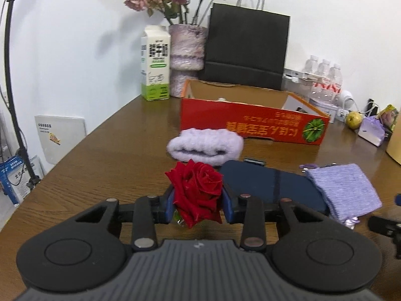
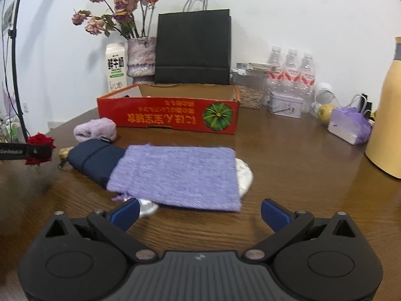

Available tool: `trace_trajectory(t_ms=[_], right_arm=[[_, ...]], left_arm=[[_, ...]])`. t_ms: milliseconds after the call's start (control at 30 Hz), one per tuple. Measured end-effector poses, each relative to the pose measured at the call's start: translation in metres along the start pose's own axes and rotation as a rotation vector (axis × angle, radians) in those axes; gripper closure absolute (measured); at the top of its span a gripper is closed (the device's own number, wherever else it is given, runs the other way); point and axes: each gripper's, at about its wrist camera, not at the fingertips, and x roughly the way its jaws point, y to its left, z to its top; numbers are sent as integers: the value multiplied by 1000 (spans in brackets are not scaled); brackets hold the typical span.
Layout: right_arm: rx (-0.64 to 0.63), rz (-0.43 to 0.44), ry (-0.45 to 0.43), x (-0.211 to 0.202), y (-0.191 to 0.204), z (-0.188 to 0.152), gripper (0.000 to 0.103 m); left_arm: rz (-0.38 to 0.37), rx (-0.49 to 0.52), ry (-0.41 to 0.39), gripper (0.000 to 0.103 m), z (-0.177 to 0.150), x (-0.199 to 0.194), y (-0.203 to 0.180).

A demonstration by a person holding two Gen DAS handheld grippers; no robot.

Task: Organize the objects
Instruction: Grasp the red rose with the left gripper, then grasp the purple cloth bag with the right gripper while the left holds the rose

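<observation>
My left gripper is shut on a red rose, whose bloom sticks up between the blue pads; the right wrist view shows the rose at its far left, clamped in the left gripper. Just beyond lie a rolled lilac towel, a folded navy umbrella and a purple woven pouch. My right gripper stands open just short of the purple pouch, nothing between its fingers. The pouch lies over the navy umbrella and a silvery bundle. An open red cardboard box sits behind.
Along the wall stand a milk carton, a vase of dried roses, a black paper bag and water bottles. A tin, a yellow fruit, a purple bag and a tall yellow flask crowd the right.
</observation>
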Motion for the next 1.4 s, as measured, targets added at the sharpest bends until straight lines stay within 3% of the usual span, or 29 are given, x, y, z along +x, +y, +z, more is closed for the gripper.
trace_trajectory(t_ms=[467, 800, 1067, 1267, 1333, 1400], right_arm=[[-21, 83, 42, 46, 25, 40, 0], [13, 95, 61, 60, 22, 31, 0], [7, 92, 59, 60, 22, 29, 0], [11, 84, 51, 57, 22, 28, 9], [12, 55, 48, 57, 21, 28, 30], [28, 49, 44, 56, 18, 28, 39]], left_arm=[[-23, -7, -34, 66, -5, -3, -2], [-45, -54, -32, 66, -7, -2, 6], [-50, -35, -51, 66, -8, -5, 3], [-49, -38, -52, 66, -8, -6, 4], [-50, -39, -53, 65, -8, -6, 4], [-48, -40, -52, 65, -9, -6, 4]])
